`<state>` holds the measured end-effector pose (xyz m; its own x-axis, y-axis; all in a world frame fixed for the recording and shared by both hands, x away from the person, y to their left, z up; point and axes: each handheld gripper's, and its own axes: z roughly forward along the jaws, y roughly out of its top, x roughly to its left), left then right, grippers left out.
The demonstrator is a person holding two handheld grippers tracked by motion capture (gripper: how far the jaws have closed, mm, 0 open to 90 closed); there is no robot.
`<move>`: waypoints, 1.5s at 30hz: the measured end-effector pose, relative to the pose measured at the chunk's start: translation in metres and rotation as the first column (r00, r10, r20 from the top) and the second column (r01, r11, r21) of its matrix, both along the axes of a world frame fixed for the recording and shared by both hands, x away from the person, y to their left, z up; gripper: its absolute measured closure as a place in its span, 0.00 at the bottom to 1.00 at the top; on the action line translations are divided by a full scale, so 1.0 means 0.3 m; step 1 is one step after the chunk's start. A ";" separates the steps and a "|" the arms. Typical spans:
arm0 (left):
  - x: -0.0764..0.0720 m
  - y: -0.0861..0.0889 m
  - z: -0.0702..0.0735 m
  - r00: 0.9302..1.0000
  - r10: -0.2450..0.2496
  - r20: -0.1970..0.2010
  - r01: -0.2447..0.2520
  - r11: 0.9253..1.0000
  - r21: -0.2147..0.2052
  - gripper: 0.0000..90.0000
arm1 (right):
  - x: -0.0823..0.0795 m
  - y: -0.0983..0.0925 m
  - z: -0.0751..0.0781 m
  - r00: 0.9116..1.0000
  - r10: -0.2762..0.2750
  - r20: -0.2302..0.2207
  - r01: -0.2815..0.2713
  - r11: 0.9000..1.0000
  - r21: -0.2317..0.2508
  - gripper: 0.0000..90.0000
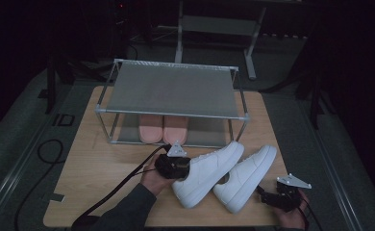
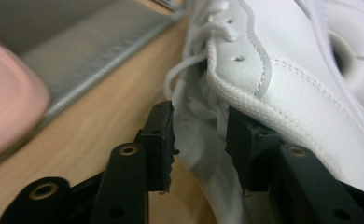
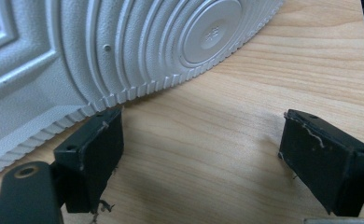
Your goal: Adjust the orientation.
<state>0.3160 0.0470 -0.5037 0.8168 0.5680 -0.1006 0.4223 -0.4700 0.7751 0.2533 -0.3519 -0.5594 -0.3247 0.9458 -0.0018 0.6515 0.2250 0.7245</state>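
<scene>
Near the front edge of the wooden tabletop (image 1: 94, 192), bare wood lies open to the left of the person's left hand (image 1: 153, 179), while the right claw (image 1: 268, 196), its jaws spread wide over bare wood with nothing between them, sits just beside the right sneaker (image 1: 245, 175) close to the right edge. The left sneaker (image 1: 207, 171) is white leather with white laces and a padded collar, and lies angled toe-away beside its mate. The left claw (image 2: 199, 140) straddles its collar wall, pads parted and not pressing; beyond stands a metal shoe rack (image 1: 171, 89) holding pink slippers (image 1: 163, 129).
</scene>
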 end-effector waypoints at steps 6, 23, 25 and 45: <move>0.004 -0.008 -0.001 1.000 -0.013 0.005 0.013 1.000 -0.016 1.00 | 0.000 0.000 0.000 1.000 0.001 0.000 -0.001 1.000 0.000 0.15; -0.040 0.022 0.085 0.998 -0.060 0.009 0.061 0.995 -0.085 1.00 | 0.000 0.000 0.000 1.000 0.001 0.000 -0.001 1.000 0.000 0.15; -0.045 0.021 0.090 0.998 -0.065 0.009 0.066 0.994 -0.084 1.00 | 0.000 0.000 0.000 1.000 0.001 0.000 -0.001 1.000 0.000 0.15; -0.058 -0.035 0.058 0.994 -0.098 -0.053 0.099 0.995 0.010 1.00 | 0.000 0.000 0.000 1.000 0.001 0.000 -0.001 1.000 0.001 0.15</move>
<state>0.2986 0.0363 -0.4863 0.8627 0.4865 -0.1380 0.4132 -0.5209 0.7469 0.2533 -0.3518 -0.5594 -0.3255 0.9455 -0.0014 0.6510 0.2252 0.7249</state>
